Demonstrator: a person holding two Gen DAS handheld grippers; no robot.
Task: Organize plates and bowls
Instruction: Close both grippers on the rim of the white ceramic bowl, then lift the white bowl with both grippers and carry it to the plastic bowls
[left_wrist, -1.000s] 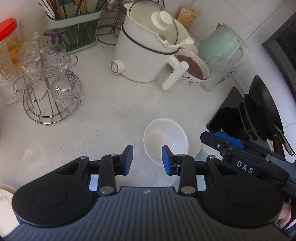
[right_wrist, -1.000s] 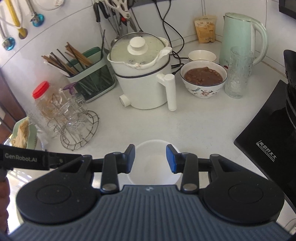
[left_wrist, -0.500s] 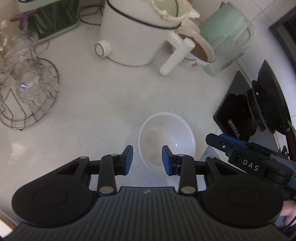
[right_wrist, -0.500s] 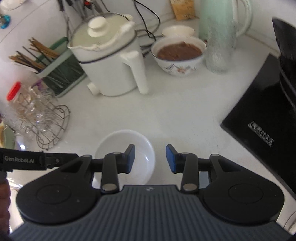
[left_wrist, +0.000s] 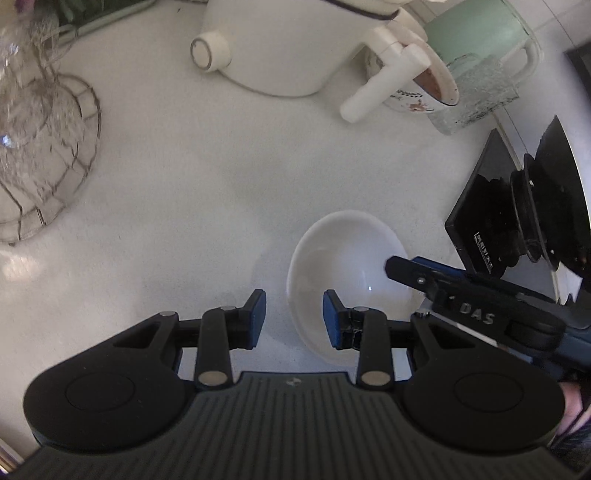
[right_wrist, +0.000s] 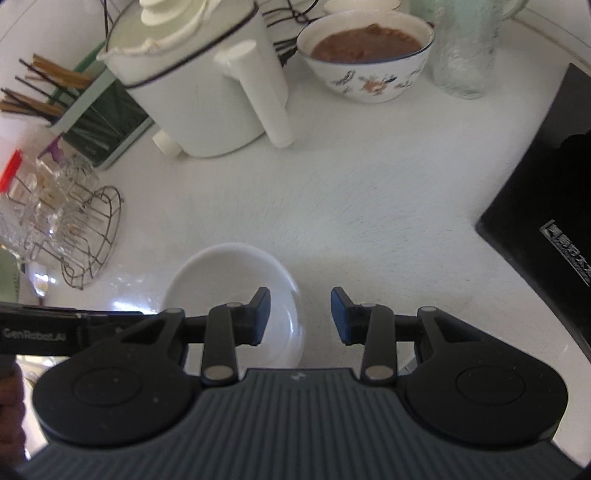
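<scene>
The big white speckled stone table (right_wrist: 369, 192) held everything. At its far side stood a tall white plastic cooking pot with a lid and a thick stick handle (right_wrist: 207, 85). To the right lay a flat shiny black stove top (right_wrist: 546, 206), and in the left view a black pan (left_wrist: 554, 192) sat on it. A pale green plastic kettle (left_wrist: 476, 33) stood in the far corner, with a bumpy clear glass cup (right_wrist: 461, 55) in front of it. Next to the cup was a white china bowl with painted flowers, full of brown food (right_wrist: 365, 55). On the left stood a round wire rack with clear glasses hung on it (right_wrist: 74, 221). Behind the rack was a green box of brown chopsticks (right_wrist: 92, 122).

The small plain white bowl (right_wrist: 229, 280) sat right way up on the table, close to both tools, near the front.

The left tool (left_wrist: 294, 319) was pointed down, with its blue pads apart and nothing held. The near left rim of the white bowl lay in the gap, and the right pad was over the inside of the bowl. I could not tell if a pad touched it.

The right tool (right_wrist: 300, 315) was apart too and held nothing. Its left pad was over the bowl and its right pad was over bare table.
</scene>
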